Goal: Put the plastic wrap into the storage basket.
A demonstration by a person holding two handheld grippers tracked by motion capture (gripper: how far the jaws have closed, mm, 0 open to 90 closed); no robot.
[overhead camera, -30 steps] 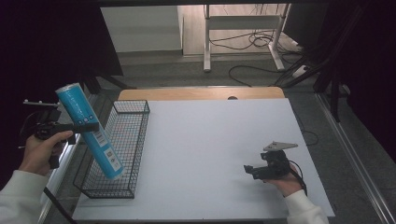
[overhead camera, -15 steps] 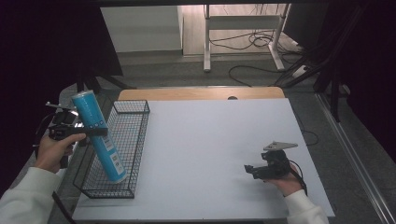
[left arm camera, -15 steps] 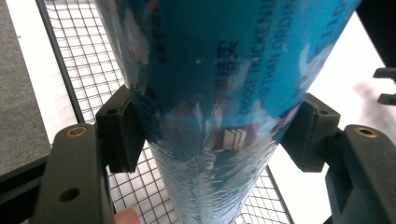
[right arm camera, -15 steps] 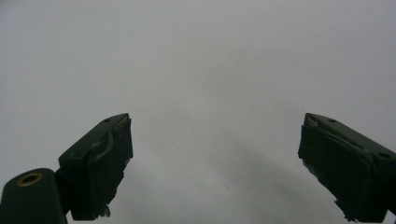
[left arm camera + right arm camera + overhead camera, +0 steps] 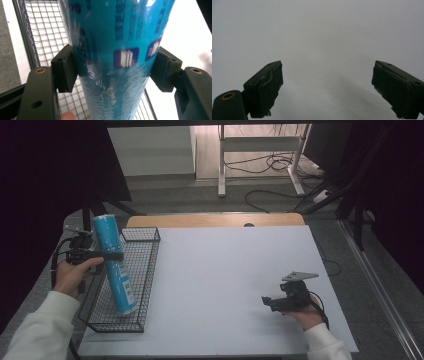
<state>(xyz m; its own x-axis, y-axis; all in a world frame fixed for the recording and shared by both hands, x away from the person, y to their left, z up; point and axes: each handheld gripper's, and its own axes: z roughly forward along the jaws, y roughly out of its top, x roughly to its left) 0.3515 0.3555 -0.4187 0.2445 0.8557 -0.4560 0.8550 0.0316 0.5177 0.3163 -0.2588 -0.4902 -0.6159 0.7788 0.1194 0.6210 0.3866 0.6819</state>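
Over a white table [image 5: 220, 270] in a dim room, we see a tall blue tube [image 5: 114, 262] wrapped in glossy film, leaning toward eleven o'clock, its foot inside the wire basket [image 5: 145, 270] at the table's nine o'clock edge. The left gripper [image 5: 111, 255] is clamped on its middle. Its white print is blurred beyond reading and both ends are cut off in the left gripper view, while at four o'clock the right gripper [image 5: 265, 301] rests with jaws wide apart.
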